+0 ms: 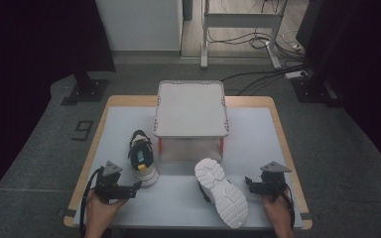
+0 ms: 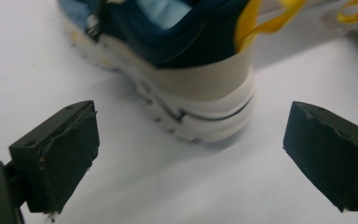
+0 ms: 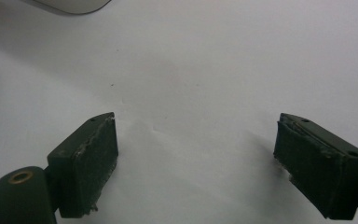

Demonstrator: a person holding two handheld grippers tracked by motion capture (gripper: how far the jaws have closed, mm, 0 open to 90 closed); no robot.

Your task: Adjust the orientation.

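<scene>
My left hand-held gripper (image 2: pixel 189 156) gapes wide before the upright sneaker (image 2: pixel 177 70); the right hand-held gripper (image 3: pixel 196 161) is wide, empty. The sneaker looks light, its collar soft, so I judge the stiff heel (image 2: pixel 214 100) the best hold.

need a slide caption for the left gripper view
Left gripper, jaws open, faces the heel of an upright sneaker with yellow laces on the white table.

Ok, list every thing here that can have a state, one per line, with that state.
Left gripper: open, jaws wide, nothing between the pads, aimed at the upright shoe's heel.
Right gripper: open, nothing between the jaws, over bare table.
Upright shoe: standing on its sole, yellow laces loose.
Tipped shoe: on its side, white sole showing.
Storage box: lid on, closed.
</scene>
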